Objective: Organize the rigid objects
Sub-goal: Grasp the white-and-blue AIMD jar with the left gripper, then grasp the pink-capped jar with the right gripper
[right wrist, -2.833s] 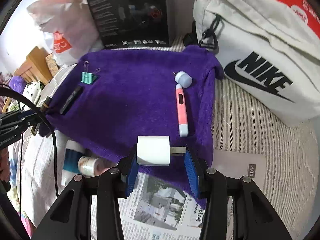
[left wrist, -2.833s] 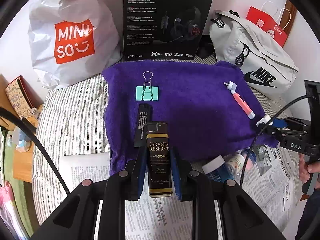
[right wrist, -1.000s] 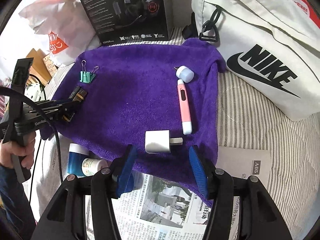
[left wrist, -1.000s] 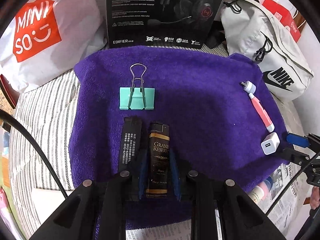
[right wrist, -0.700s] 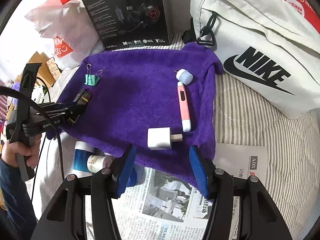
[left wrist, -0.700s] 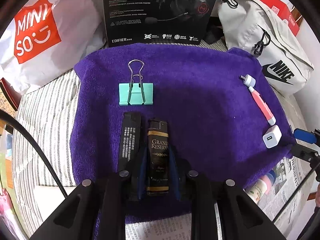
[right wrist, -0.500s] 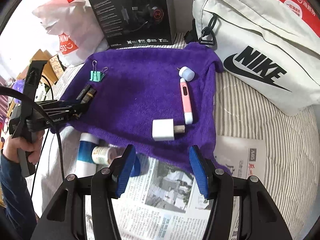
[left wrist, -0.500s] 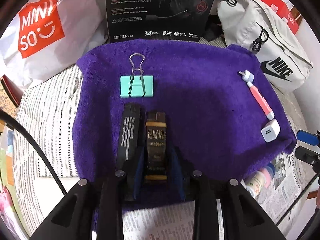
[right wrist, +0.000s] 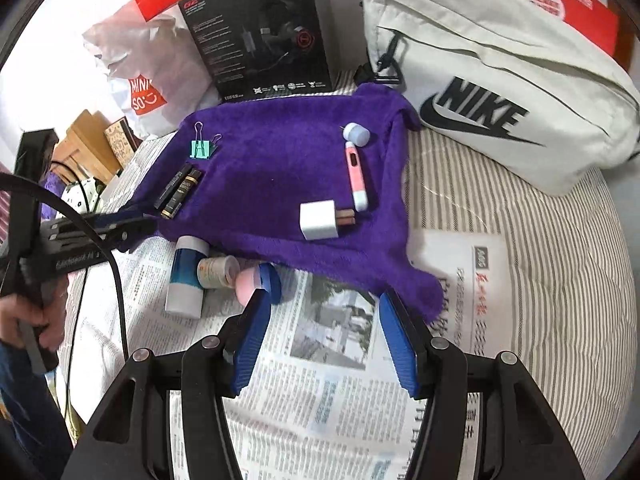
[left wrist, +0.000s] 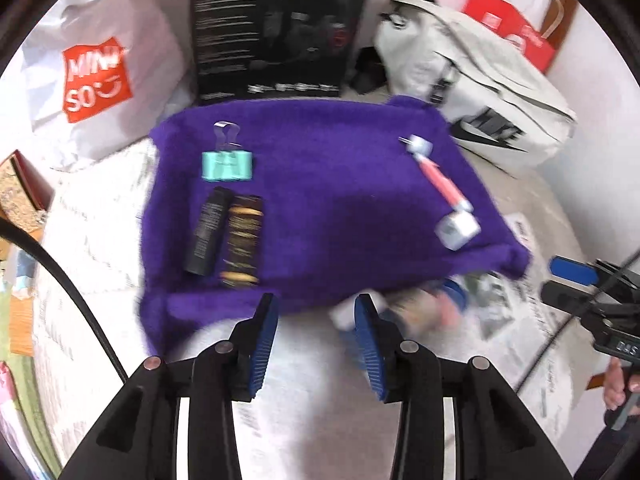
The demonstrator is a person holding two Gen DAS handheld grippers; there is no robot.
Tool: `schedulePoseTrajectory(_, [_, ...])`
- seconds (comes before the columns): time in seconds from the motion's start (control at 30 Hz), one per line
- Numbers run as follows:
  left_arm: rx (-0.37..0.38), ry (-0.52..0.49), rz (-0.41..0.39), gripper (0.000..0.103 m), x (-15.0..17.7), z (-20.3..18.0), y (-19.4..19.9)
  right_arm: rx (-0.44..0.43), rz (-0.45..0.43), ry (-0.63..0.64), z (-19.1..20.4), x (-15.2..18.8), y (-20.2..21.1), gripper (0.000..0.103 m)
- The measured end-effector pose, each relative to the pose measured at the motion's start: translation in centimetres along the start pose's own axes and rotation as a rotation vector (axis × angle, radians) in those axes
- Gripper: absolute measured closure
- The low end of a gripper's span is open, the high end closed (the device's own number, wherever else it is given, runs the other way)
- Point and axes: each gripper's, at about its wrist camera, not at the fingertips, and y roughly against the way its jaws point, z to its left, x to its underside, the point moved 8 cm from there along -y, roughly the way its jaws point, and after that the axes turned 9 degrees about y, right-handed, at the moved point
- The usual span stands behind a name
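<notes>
Left gripper (left wrist: 316, 330): spread, empty | right gripper (right wrist: 324, 338): spread, empty | lighter (left wrist: 243, 247), charger (right wrist: 319, 221): on purple towel (right wrist: 272, 168)

purple towel (right wrist: 272, 168), teal binder clip (right wrist: 200, 149), white charger (right wrist: 318, 220)

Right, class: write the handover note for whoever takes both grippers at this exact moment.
Left gripper: open, empty, at the near edge of the purple towel.
Right gripper: open, empty, over the newspaper.
On the towel: teal binder clip, black stick beside the dark lighter, pink pen with its cap apart, white charger.
Left: blue-and-white tube, small bottle and a pink-and-blue item on the newspaper, off the towel.
</notes>
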Motion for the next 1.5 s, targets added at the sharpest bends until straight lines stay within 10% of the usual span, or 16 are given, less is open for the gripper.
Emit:
schedulePoseTrajectory(0.4, [-0.007, -0.019, 0.146, 0.057, 3.6, -3.1, -4.2, -0.01, -0.006, -0.053, -1.5, 2.3, 0.8, 0.046])
schedulePoseTrajectory(1.0, [-0.098, -0.136, 0.109, 0.066, 3.0, -4.5, -6.0, -0.047, 0.043, -0.049, -0.9, 2.9, -2.2, 0.046])
schedulePoseTrajectory(1.5, [-0.132, 0.034, 0.074, 0.066, 4.2, 3.4, -3.4, -0.079, 0.028, 0.128, 4.3, 1.1, -5.5, 0.05])
